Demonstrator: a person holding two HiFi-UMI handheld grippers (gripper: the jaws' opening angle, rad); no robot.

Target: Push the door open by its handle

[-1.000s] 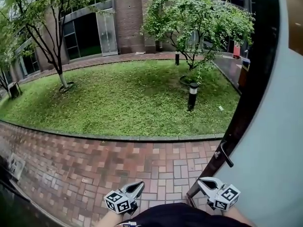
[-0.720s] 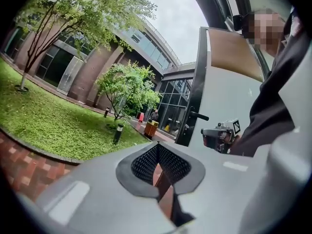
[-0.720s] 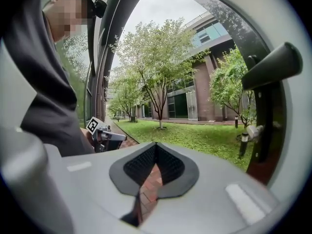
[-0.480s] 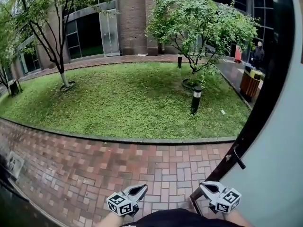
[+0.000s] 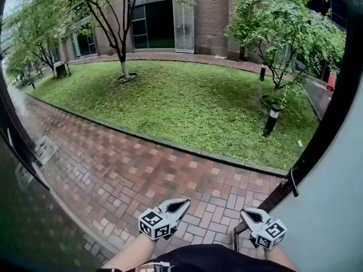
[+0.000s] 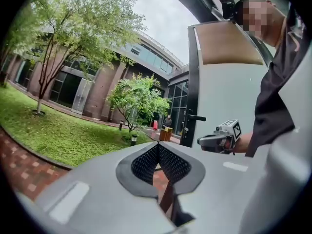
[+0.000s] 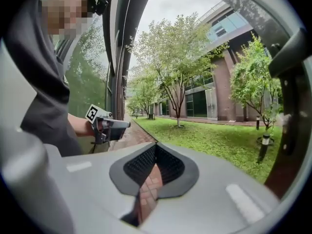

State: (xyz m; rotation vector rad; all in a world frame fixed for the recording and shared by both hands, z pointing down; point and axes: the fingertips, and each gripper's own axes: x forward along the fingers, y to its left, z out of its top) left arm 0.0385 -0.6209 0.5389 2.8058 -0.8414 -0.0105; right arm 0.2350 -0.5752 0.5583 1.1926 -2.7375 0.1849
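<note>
The pale grey door leaf (image 5: 329,220) with its dark edge stands wide open at the right of the head view; its black lever handle (image 5: 293,181) juts from that dark edge, and neither tool touches it. The task looks all but done, since the doorway gives straight onto the outside.

The right gripper (image 5: 245,212) hovers just beside the door's lower edge, below the handle and apart from it; its 2 jaws are clenched tip to tip on nothing, with only paving showing behind them. The left gripper (image 5: 185,203) hangs further from the door, out over the threshold; its jaws are likewise pressed together and empty.

Past the door lies red brick paving (image 5: 142,169); beyond that is a green lawn (image 5: 187,101) with leafy trees (image 5: 278,27) and a short black bollard lamp (image 5: 272,119). A brick and glass building (image 5: 212,16) stands on the far side. A dark glass panel (image 5: 28,220) stands opposite the door, at the person's left.

The chief risk, as I judge it, is the door swinging back; nothing holds the handle, so a closer or a gust could bring the dark edge against the right gripper or the person. A fresh push with clenched jaws could also slip off the slim lever, because the contact would be small.
</note>
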